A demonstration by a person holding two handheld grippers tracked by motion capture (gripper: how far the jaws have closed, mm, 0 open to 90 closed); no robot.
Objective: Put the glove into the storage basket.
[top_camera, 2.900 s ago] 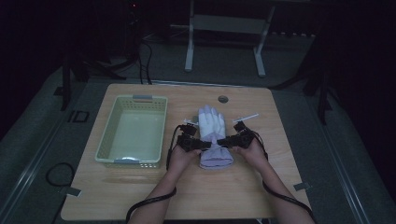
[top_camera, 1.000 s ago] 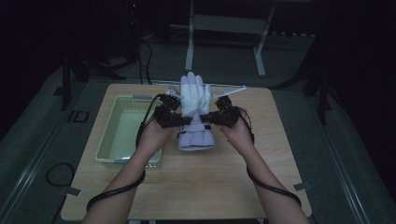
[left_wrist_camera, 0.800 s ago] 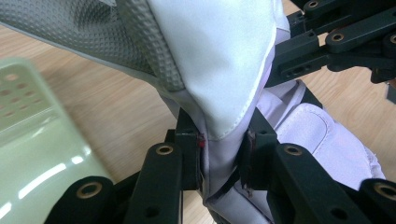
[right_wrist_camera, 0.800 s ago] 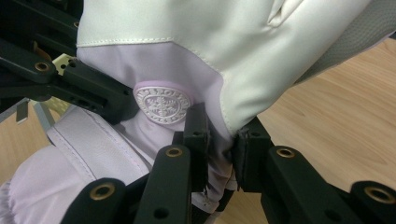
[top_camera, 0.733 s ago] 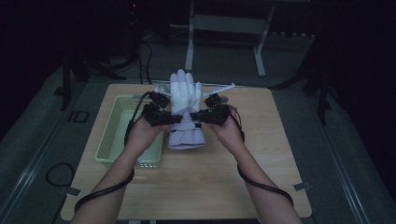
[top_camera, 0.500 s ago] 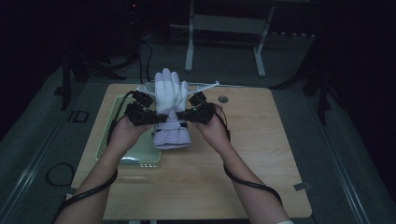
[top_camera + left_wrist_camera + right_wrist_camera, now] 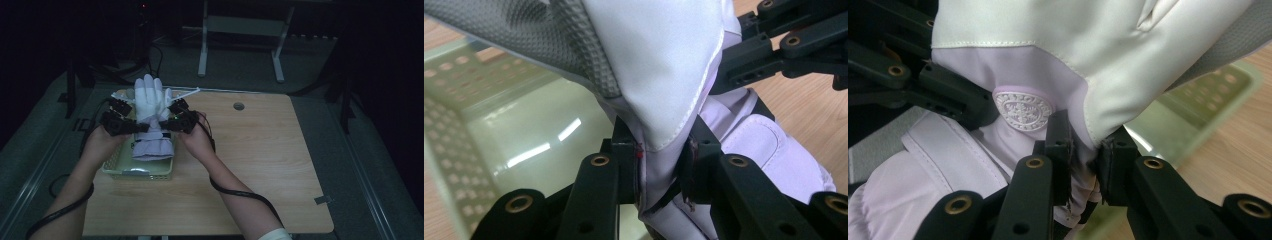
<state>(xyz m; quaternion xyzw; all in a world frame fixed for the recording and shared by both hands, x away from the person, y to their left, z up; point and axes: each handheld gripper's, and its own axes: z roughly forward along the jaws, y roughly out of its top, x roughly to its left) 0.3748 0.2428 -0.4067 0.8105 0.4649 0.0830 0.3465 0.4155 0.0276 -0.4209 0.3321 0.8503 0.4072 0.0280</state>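
The glove (image 7: 150, 112) is a padded winter one, white over the fingers and back and pale lilac at the wrist and cuff, held in the air above the basket (image 7: 116, 167) with its fingers pointing away from the person and its cuff hanging toward them. Its white shell is smooth with stitched seams, a grey panel of fine waffle-like weave (image 7: 539, 45) covers one face, and a round embossed lilac badge (image 7: 1023, 108) sits near the wrist.

The left tongs (image 7: 134, 128) pinch the glove at the wrist from the left side; in the left gripper view their black jaws are pressed onto a fold of lilac and white fabric (image 7: 664, 165). The right tongs (image 7: 167, 123) pinch the opposite side of the wrist, and in the right gripper view the jaws are squeezed onto bunched cloth (image 7: 1083, 150) just beside the badge. Both tongs are built of black bars joined with brass-coloured rivets.

The basket is a pale green rectangular plastic one with perforated walls and a glossy floor, standing at the left end of the counter (image 7: 260, 165). The counter is light wood-grain with rounded corners and a round hole (image 7: 238, 106) near its far edge. A thin white stick (image 7: 187, 93) lies just beyond the glove's fingertips.
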